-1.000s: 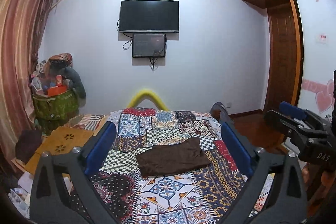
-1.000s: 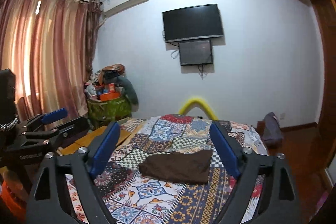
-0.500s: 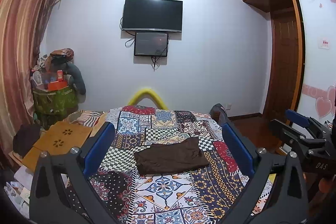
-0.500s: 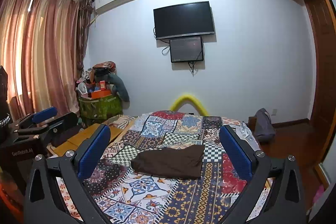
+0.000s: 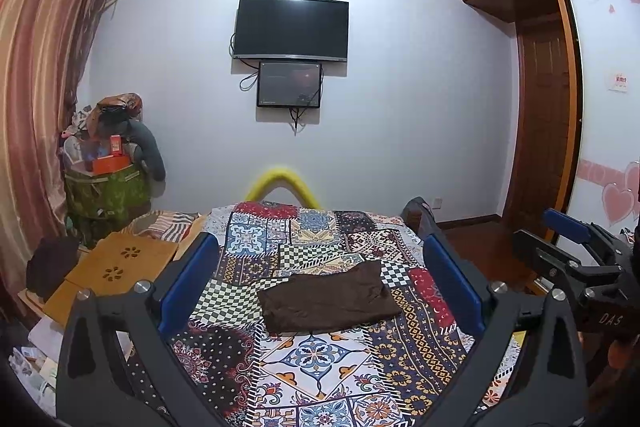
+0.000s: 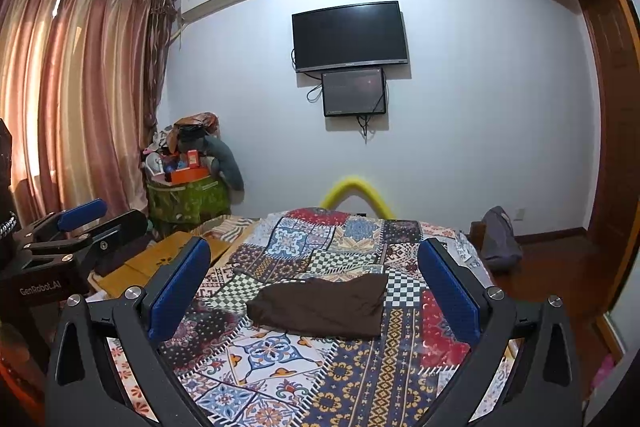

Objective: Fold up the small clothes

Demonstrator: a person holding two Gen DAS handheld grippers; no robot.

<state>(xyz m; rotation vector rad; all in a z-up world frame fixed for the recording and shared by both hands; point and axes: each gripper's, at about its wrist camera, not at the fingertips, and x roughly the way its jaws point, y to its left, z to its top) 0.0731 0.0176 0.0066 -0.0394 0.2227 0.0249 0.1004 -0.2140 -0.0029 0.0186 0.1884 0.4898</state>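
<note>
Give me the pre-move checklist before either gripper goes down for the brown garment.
1. Left gripper open, holding nothing: ok.
2. Right gripper open, holding nothing: ok.
3. Brown garment lying on the patchwork bedspread, nothing on top of it: ok.
4. Garment framed between both grippers' fingers in each wrist view: ok.
5. Garment spread flat for folding: not ok, it looks bunched with an uneven far edge.
6. Gap between fingertips and cloth: cannot tell.
</note>
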